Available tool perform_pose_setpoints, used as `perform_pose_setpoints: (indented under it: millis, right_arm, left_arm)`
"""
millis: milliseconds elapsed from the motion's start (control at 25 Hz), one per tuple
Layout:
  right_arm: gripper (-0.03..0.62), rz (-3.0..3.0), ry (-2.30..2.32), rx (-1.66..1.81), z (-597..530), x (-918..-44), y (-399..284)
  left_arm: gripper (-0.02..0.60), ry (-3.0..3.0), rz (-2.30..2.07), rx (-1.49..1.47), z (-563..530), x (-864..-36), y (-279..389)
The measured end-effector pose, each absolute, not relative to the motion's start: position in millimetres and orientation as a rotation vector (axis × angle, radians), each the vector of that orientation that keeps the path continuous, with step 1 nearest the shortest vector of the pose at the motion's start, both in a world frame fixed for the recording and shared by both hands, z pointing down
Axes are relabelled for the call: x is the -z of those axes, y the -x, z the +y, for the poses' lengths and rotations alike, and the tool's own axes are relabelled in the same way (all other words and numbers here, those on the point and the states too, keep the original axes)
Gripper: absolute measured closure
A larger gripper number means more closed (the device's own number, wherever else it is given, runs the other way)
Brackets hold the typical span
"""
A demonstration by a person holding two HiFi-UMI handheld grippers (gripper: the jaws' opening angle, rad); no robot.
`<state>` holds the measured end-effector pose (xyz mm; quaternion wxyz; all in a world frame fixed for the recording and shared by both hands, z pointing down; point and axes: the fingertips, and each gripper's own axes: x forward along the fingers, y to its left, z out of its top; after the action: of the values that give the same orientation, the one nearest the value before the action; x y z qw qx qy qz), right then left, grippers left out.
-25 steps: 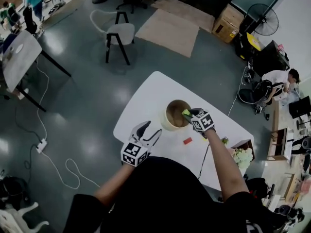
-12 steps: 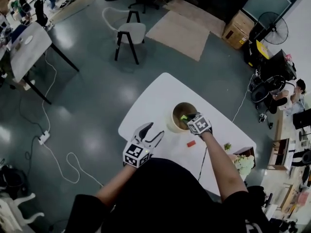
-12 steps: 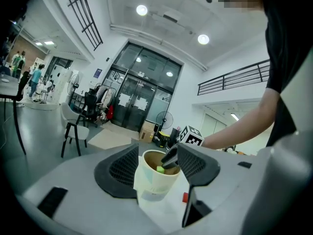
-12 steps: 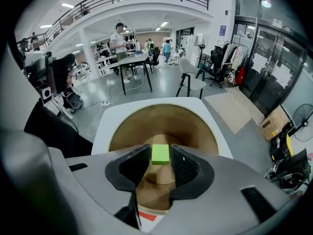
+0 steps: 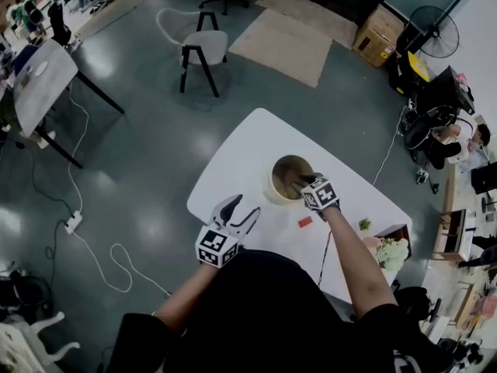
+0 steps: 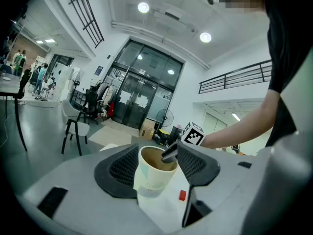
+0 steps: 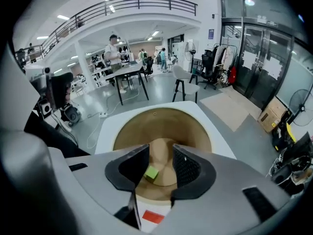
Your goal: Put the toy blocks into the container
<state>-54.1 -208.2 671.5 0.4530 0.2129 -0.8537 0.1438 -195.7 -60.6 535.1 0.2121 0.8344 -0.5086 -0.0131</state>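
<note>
Over the mouth of the container (image 5: 270, 186), the right gripper (image 5: 299, 183) hangs with its tips dipped just inside the rim. Its jaws stand apart with nothing clamped between them. A second ago a green block showed at those tips by the near rim, and half a second ago it was over the opening. Now the head view shows no green at the gripper at all. In the right gripper view the green block (image 7: 151, 173) lies loose on the brown floor of the container (image 7: 161, 124), so it has been let go. That block counts as delivered. The task is not finished, though, because a red block (image 5: 304, 221) is on the white surface (image 5: 241, 162), outside the container. The green block sits below the right gripper (image 7: 160, 160). It shows in the gap between the jaws, close to the jaw on the view's left, and looks too small to span that gap or be pressed by both pads. The red block (image 7: 153, 217) lies just beside the container on the person's side, under the gripper body rather than ahead of the tips. Reaching it likely means drawing back and coming down. The left gripper (image 5: 242, 208) is also apart and empty, near the surface's edge, aimed at the container but well clear of it.
</note>
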Motion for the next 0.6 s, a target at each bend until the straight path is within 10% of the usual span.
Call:
perform_pose_setpoints:
  millis: [600]
  right_arm:
    - [0.510, -2.408, -0.850, -0.494, -179.5, -569.1, -8.6]
  left_arm:
    - [0.353, -2.420, -1.207, -0.055, -65.3, -533.2, 109.0]
